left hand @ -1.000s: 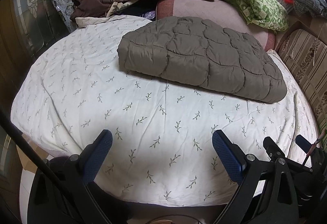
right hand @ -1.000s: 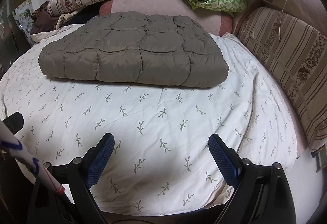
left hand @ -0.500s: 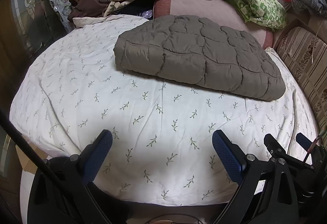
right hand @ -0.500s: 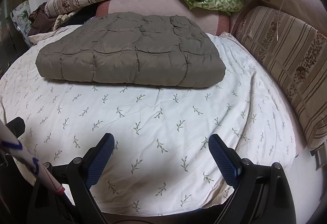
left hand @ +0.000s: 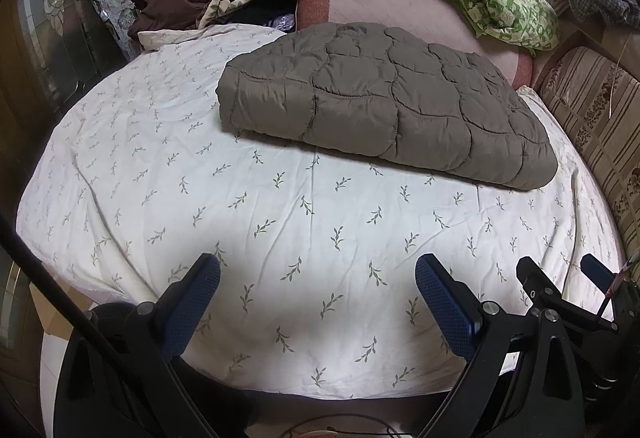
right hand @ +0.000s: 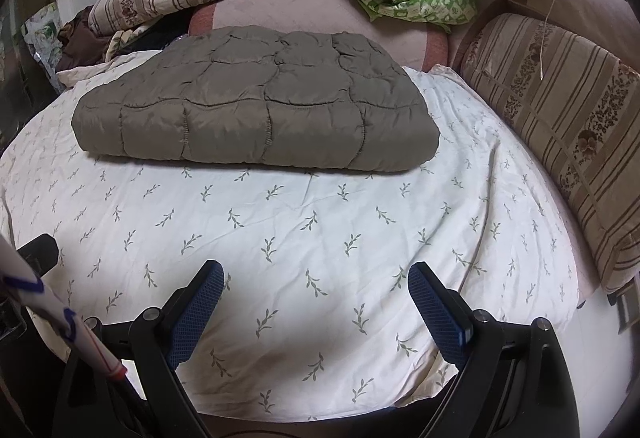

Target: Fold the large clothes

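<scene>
Both the left gripper (left hand: 318,292) and right gripper (right hand: 316,288) are wide, empty; the quilted brown jacket (right hand: 256,110) lies far ahead, long axis left-right, looks nearer the right one.

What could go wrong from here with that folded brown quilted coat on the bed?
The quilted coat is puffy and looks slick, so the fold may spring open or slide apart if pinched at one layer only. Both the left gripper and right gripper hover open over the loose leaf-print sheet, which a low approach could snag and drag along.
</scene>
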Demonstrator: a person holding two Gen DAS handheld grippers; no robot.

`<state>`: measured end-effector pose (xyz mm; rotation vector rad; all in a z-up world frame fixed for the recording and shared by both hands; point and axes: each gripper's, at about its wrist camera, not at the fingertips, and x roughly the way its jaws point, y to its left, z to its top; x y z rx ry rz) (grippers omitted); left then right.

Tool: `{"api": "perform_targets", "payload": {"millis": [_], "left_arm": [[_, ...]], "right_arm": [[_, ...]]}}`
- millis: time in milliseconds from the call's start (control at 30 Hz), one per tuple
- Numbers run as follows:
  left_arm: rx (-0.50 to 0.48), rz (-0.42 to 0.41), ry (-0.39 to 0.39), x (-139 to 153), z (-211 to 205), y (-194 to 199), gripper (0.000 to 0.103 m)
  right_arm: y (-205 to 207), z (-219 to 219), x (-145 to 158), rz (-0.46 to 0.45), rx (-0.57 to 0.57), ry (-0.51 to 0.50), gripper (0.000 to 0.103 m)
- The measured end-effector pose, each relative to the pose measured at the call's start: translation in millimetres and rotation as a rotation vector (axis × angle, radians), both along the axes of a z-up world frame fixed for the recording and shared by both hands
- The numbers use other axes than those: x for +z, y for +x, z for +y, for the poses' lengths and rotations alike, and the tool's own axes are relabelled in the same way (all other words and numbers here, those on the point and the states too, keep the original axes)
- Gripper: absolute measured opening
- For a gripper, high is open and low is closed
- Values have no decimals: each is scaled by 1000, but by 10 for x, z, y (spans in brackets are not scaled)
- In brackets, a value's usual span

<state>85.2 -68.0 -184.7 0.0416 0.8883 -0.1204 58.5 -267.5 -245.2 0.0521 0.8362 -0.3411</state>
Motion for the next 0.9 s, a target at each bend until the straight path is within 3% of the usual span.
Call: {"api": "perform_targets", "payload": {"millis": [700,900], "left_arm": [[17,24,4,-112,27,69,98],[13,-3,17,-95,31,55,98]], "right_arm": [[20,13,-29,-2,3,-17,96],[39,23,-31,1,9,-18,96]]}}
